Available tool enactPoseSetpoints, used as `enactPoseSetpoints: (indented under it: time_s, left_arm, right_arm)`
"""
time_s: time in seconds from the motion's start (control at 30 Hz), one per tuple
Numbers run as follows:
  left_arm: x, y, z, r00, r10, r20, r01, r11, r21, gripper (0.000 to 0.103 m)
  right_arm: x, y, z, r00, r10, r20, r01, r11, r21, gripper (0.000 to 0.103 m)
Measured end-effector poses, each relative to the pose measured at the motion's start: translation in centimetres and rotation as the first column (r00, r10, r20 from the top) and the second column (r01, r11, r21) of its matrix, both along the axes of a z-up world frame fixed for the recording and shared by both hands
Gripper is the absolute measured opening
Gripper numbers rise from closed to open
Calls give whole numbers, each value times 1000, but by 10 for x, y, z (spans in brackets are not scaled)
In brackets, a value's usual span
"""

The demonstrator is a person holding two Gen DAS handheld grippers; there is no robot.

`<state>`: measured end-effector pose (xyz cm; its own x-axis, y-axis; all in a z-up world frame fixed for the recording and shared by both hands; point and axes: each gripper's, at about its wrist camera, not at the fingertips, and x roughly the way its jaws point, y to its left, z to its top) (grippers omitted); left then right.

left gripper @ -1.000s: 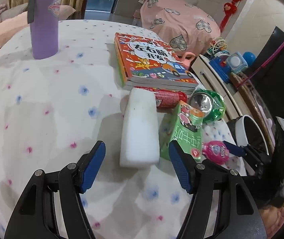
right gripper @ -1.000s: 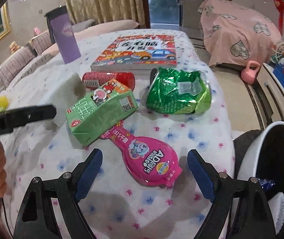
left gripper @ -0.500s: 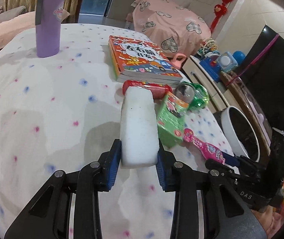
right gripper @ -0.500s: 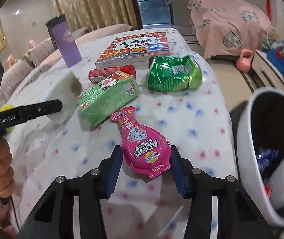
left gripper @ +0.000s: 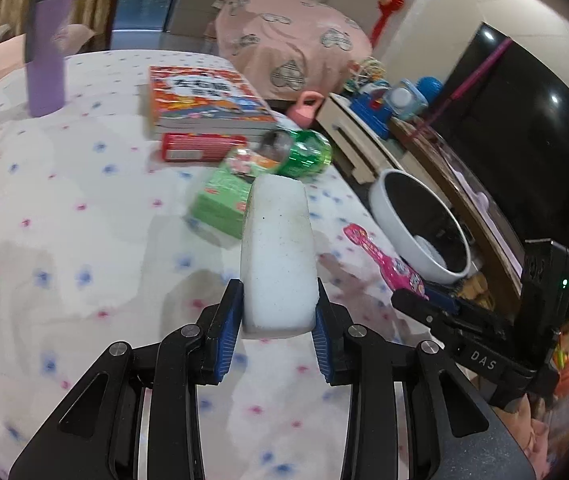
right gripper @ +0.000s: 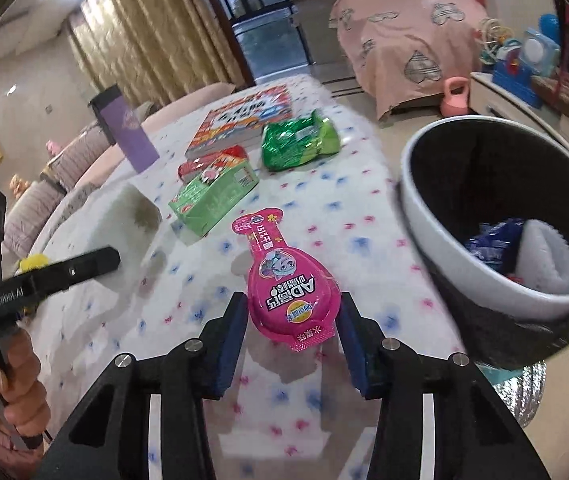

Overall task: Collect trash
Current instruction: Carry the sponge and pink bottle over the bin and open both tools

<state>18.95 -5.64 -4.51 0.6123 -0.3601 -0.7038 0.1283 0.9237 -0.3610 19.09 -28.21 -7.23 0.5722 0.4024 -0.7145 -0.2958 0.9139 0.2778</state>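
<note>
Grippers both loaded: my left gripper clamps a white foam block, my right gripper grips a pink teardrop-shaped plastic snack packet.

- The foam block is clamped between the pads of the left gripper and held clear above the table; the carton is seen at its ten o'clock, the crumpled bag at its twelve
- The tube is laid at the carton's eleven o'clock, just in front of the book; the tumbler is stood upright at the book's nine o'clock, well apart
- The sachet is gripped between the pads of the right gripper; the bin is placed off the table edge at its two o'clock
- A folded pad is lodged inside the bin, beside a wrapper
</note>
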Motion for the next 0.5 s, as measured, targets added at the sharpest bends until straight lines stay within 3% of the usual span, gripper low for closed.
enactPoseSetpoints:
  time_s: [0.5]
  left_arm:
    - [2,-61,11,991,-132,16,131,991,21,31]
  right_arm:
    - [-17,-47,21,994,-95,53,93,995,37,44]
